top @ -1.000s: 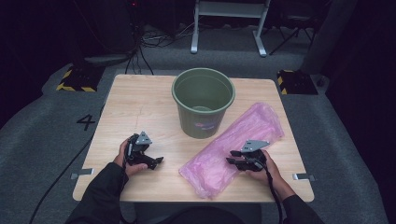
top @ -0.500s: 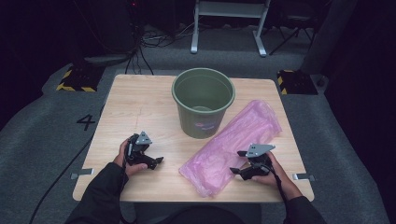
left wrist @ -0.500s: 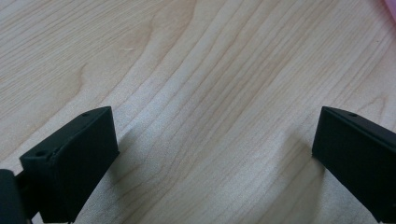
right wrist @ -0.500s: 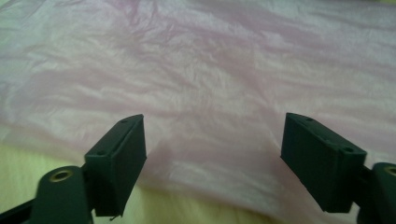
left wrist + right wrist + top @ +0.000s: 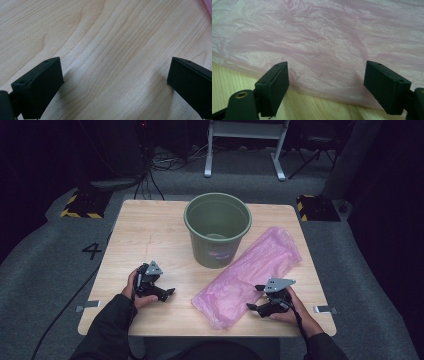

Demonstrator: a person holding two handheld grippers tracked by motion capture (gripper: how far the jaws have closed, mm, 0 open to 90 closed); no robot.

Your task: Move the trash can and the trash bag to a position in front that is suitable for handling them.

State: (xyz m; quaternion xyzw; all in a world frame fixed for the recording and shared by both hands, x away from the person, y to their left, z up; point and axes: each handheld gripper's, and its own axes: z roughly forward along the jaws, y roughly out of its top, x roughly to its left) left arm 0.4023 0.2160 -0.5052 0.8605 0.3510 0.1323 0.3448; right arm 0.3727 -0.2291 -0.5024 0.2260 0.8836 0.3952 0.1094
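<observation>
A crumpled pink plastic bag [image 5: 250,270] lies flat on the right half of the wooden table [image 5: 150,235], slanting from the near middle to the far right. My right gripper [image 5: 254,298] rests at the bag's near right edge. Its jaws have just been opening and now stand wide. In the right gripper view the bag [image 5: 324,37] spreads ahead of my right gripper [image 5: 325,75], its edge lying between the jaws with no pad pressing on it. My left gripper [image 5: 167,292] lies on bare wood at the near left. My left gripper [image 5: 115,72] is open, with nothing between its jaws.
A green plastic bucket [image 5: 217,227] stands upright at the table's far middle, touching the bag's left side. A corner of the pink bag [image 5: 208,6] peeks in at the top right of the left gripper view. Grey floor and cables surround the table.
My right gripper has slid a little toward the near right, from on top of the bag to its edge, and its jaws have spread apart. The left hand has stayed still.
</observation>
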